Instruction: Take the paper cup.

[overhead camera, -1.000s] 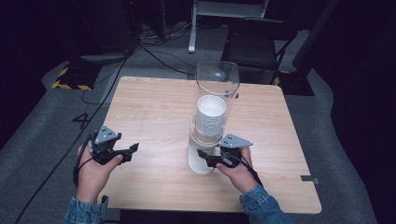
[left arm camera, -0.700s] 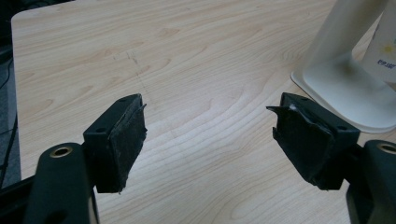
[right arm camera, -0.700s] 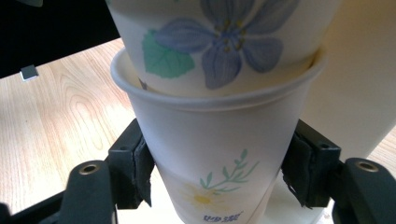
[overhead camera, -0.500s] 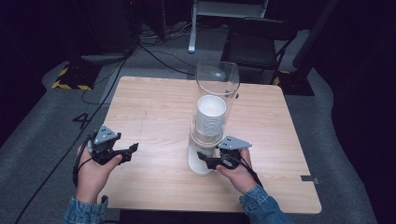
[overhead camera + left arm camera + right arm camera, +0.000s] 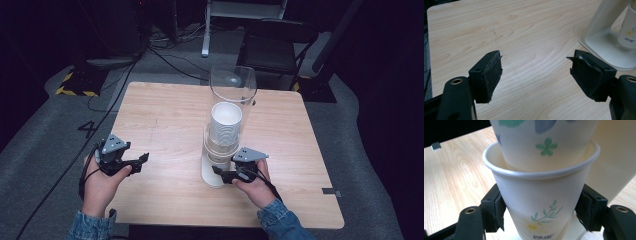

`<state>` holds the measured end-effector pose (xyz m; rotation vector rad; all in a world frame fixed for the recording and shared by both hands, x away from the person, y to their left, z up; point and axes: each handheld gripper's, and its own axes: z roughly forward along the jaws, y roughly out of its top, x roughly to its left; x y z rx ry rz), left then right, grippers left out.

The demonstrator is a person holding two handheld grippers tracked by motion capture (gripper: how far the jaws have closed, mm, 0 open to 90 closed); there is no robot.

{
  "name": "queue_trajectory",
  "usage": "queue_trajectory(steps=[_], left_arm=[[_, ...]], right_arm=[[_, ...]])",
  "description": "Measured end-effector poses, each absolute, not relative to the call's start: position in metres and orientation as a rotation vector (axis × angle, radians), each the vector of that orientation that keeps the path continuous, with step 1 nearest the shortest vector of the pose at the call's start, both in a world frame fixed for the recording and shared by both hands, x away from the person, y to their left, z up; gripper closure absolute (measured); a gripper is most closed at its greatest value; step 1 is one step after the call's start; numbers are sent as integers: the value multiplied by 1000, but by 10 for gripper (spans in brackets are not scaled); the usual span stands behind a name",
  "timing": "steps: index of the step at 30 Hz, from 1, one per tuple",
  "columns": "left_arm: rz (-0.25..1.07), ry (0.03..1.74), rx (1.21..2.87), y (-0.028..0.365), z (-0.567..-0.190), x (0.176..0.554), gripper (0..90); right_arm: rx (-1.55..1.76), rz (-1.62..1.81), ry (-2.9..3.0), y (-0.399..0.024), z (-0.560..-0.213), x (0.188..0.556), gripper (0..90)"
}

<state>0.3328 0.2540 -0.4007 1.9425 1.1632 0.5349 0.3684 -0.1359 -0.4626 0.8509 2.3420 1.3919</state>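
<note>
The right gripper has just been opening slightly, its pads flanking the lowest white floral paper cup under the white-based clear dispenser tube. The left gripper stands wide, empty. Next: regrip, pull down. One dispenser, two grippers.

Around the wooden table

The light wooden table stands on grey carpet. Behind its far edge is a dark chair, with black cables trailing across the floor. Yellow-and-black striped tape lies at the far left, beside what may be a painted number.
</note>
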Motion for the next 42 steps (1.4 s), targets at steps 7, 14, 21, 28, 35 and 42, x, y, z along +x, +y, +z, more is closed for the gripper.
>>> queue_trajectory(steps=[7, 14, 21, 28, 35, 42], left_arm=[[526, 1153, 1948, 250, -401, 336, 247], [519, 1143, 1952, 247, -401, 339, 247], [519, 1137, 1954, 244, -401, 342, 247], [520, 1135, 1956, 243, -401, 343, 246], [521, 1139, 1957, 243, -402, 343, 246], [519, 1140, 1968, 244, -403, 343, 246]], right_arm=[[871, 1321, 2363, -146, -463, 367, 328], [883, 1280, 2361, -153, -462, 366, 328], [932, 1221, 2329, -169, -458, 369, 328], [994, 1209, 2265, -187, -450, 373, 329], [1062, 1247, 2184, -203, -442, 378, 328], [1129, 1313, 2085, -220, -433, 382, 321]])
